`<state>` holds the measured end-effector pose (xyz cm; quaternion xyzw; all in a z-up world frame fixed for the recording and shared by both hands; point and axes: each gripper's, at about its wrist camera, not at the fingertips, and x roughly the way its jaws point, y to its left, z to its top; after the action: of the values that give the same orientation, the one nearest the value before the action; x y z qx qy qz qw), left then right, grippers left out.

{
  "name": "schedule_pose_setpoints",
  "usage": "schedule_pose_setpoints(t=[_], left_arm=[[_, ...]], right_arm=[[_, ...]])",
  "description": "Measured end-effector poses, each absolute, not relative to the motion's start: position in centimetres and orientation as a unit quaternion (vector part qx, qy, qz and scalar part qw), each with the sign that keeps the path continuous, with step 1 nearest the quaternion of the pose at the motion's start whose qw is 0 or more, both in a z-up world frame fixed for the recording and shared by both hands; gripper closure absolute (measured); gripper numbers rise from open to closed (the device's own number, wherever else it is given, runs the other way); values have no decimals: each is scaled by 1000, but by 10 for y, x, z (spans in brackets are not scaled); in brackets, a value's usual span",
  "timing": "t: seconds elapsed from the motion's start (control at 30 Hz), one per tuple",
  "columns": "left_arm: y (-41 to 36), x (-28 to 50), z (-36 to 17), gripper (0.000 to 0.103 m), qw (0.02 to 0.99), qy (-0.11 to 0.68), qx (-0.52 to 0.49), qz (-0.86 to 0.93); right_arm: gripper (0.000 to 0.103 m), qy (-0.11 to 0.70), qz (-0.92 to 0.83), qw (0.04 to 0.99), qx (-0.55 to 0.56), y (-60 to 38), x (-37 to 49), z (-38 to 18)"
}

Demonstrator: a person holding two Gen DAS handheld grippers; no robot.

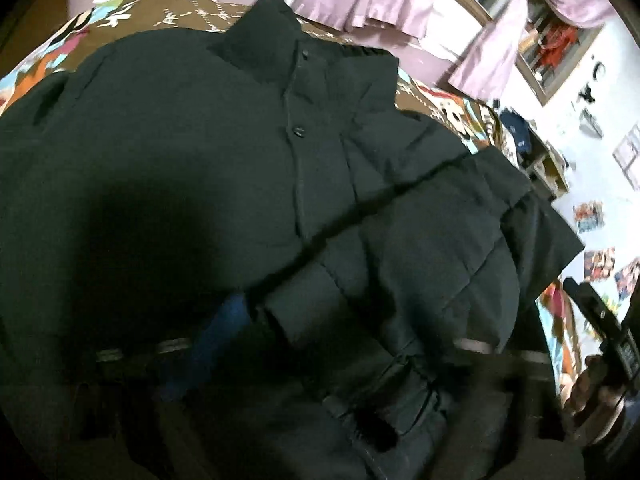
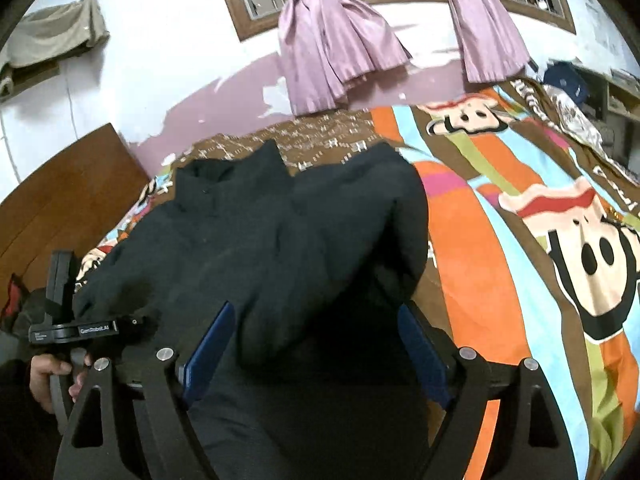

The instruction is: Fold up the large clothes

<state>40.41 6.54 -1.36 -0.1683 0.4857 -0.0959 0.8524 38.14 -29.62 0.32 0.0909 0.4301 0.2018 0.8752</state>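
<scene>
A large black puffer jacket (image 1: 248,152) lies front-up on a cartoon-print bedspread (image 1: 448,108), collar toward the wall, one sleeve folded across its chest. It also shows in the right wrist view (image 2: 280,224). My right gripper (image 2: 316,344) is open, its blue pads (image 2: 212,344) wide apart, with the jacket's near edge bulging between them. My left gripper is dark and blurred in its own view; one blue pad (image 1: 216,344) shows low on the jacket. Its body shows in the right wrist view (image 2: 72,328), held by a hand at the jacket's left edge.
The bedspread (image 2: 520,240) stretches bare to the right of the jacket. Purple curtains (image 2: 332,52) hang from a window on the far wall. A wooden headboard (image 2: 60,200) stands at the left. Shelves with clutter (image 1: 536,152) line the right wall.
</scene>
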Motion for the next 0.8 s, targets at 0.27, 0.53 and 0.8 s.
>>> schedule_pose_setpoints(t=[0.27,0.53,0.8], left_arm=[[67,395,-4,100,876,453,-145,-84],[91,379,60,101,920,384,-57,-50],[146,370,34,100,885,465,-21,20]], right_arm=[[21,388,169,900,102,-306,385,21],[9,418,199,885,53,-240,422,17],[9,466,269,843,-2,-145,441,-23]])
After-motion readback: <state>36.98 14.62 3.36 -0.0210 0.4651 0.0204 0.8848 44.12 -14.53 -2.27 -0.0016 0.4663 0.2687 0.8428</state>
